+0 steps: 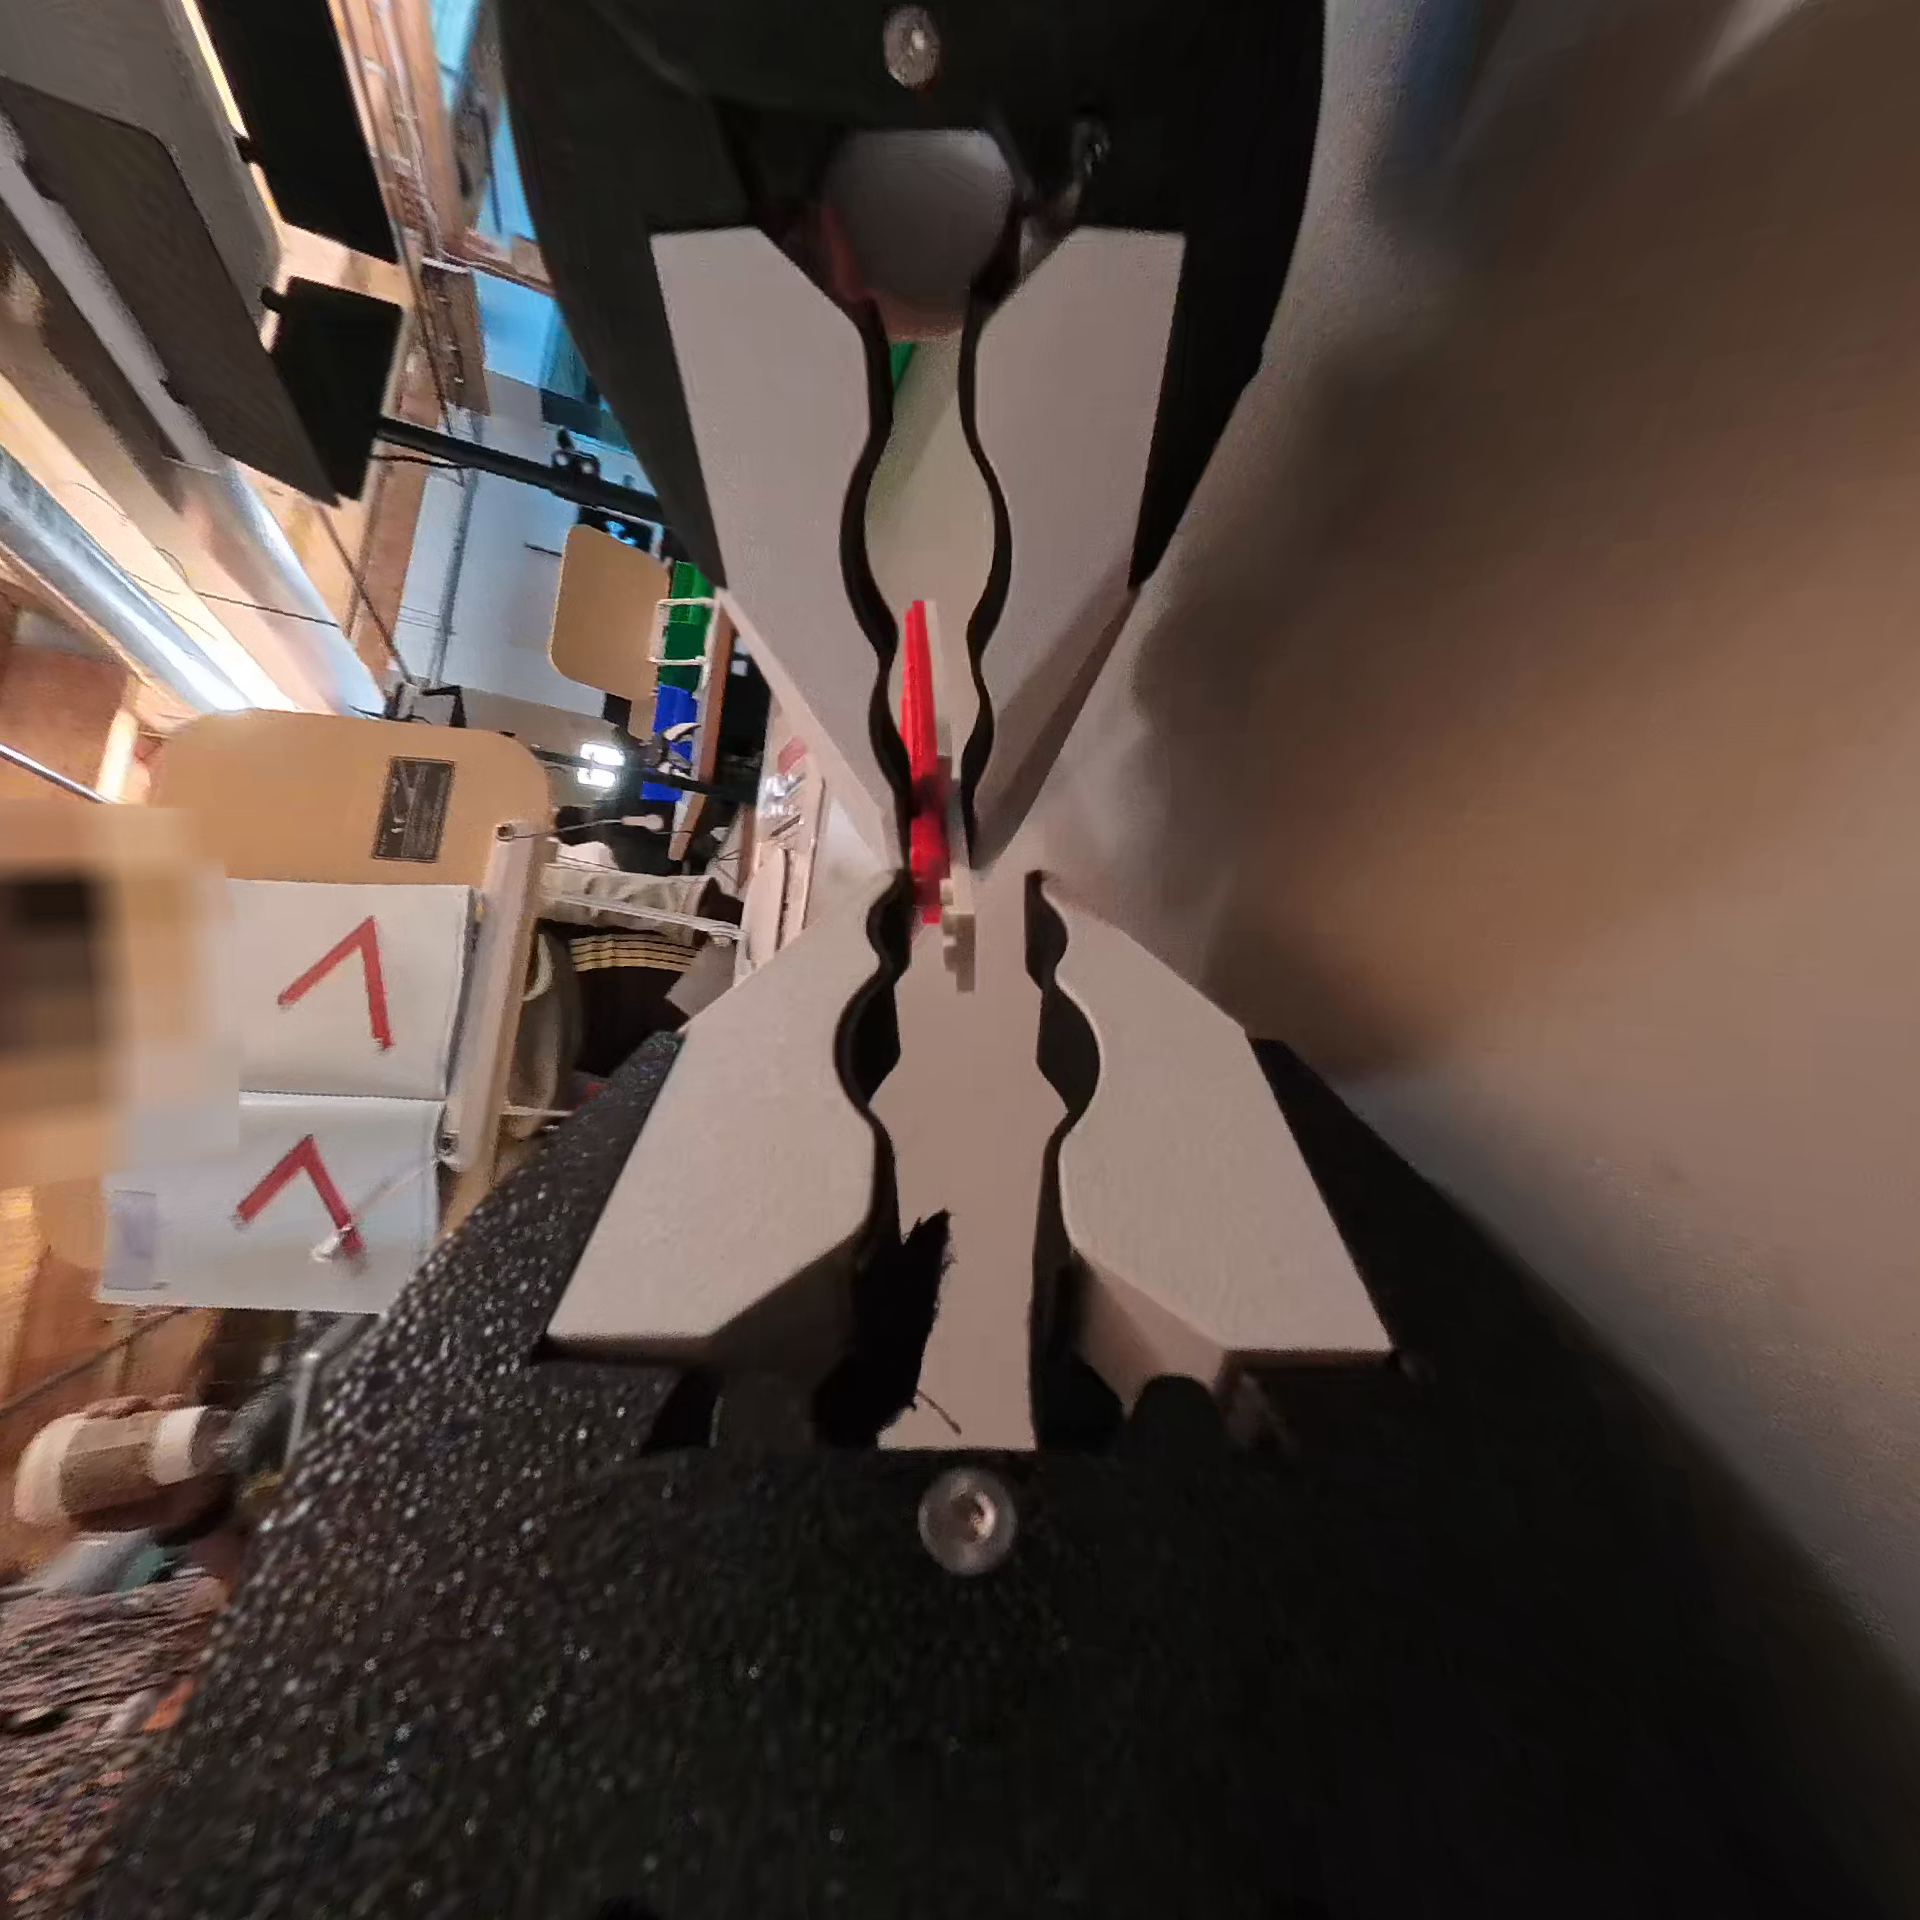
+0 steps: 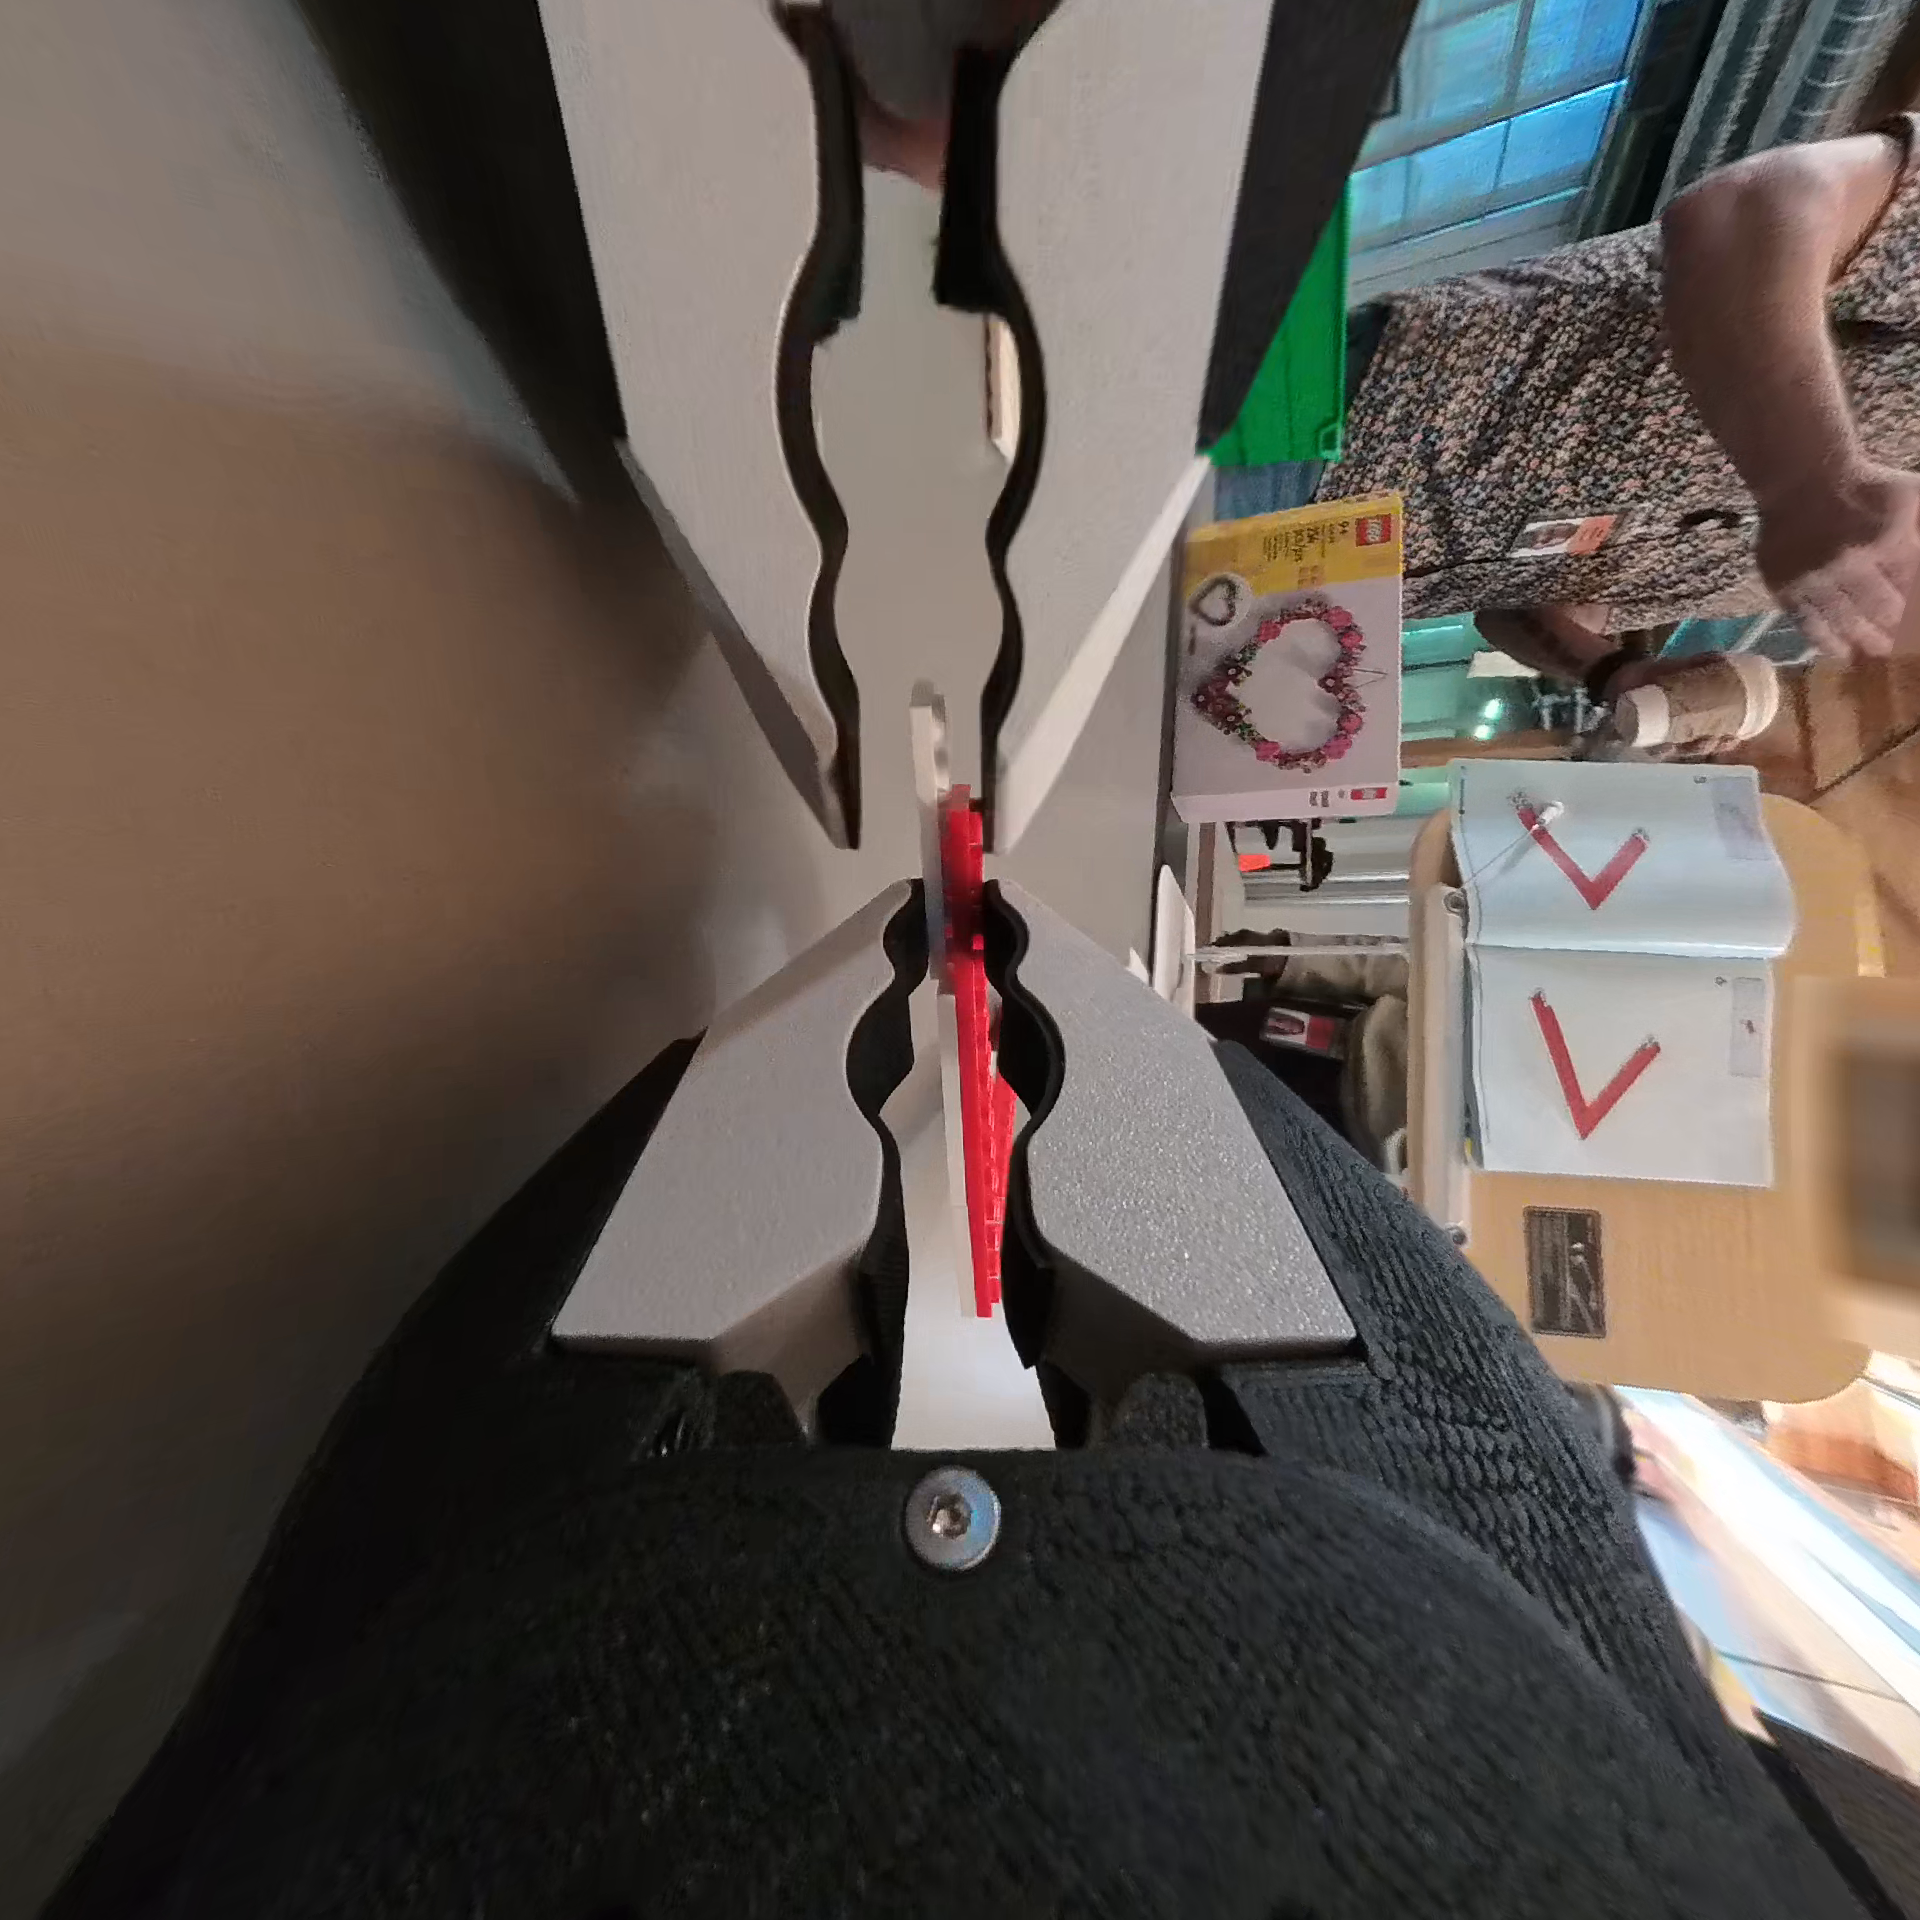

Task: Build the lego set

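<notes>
Both views rolled sideways. Left gripper [image 1: 961, 883] slightly apart round white plate [image 1: 964, 930] end. Right gripper [image 2: 954, 894] clamped on red-white lego strip [image 2: 977, 1091]; opp. gripper tip-to-tip, bare table [image 2: 208, 935] beside.

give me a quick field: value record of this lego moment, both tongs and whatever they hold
left tongs: open, fingertips around the end of the piece
right tongs: shut on the red and white lego piece
piece pose: seen edge-on, red plates stacked on a white plate, spanning between both tongs
instruction booklet: open, propped up, pages show red V shapes
lego box: standing behind, heart wreath picture
bystander: a person's forearm and hand in the right wrist view
</notes>
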A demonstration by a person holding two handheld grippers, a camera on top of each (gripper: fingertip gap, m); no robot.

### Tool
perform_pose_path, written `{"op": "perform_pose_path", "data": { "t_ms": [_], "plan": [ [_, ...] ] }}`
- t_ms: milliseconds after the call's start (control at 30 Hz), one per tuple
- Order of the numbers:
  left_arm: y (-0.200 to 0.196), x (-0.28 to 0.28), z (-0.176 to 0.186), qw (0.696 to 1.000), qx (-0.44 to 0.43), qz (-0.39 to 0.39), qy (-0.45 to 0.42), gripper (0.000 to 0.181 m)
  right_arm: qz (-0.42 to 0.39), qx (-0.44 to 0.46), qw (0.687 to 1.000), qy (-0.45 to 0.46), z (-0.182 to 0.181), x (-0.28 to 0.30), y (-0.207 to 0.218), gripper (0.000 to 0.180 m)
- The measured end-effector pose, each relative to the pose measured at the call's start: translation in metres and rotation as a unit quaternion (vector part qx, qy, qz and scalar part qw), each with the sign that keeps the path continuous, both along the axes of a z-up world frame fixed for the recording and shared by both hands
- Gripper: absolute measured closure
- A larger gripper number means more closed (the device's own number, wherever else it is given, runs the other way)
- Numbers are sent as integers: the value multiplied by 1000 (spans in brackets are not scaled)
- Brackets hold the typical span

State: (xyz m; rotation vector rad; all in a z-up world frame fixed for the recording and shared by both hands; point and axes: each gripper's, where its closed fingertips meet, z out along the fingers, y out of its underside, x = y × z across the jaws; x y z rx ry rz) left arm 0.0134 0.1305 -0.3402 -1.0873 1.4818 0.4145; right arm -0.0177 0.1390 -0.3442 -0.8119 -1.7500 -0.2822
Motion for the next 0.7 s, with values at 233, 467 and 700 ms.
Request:
{"op": "perform_pose_path", "data": {
  "t_ms": [233, 467, 700],
  "plan": [
    [2, 2, 7, 999, 38, -12, 3, 173, 12, -28, 999, 15, 1, 1, -2, 171],
    [3, 2, 9, 1000, 15, -14, -21, 173, 13, -43, 999, 19, 2, 18, 5, 140],
    [-1, 3, 15, 998, 7, -34, -52, 173, -14, -19, 1000, 7, 5, 48, 32, 166]
  ]
}}
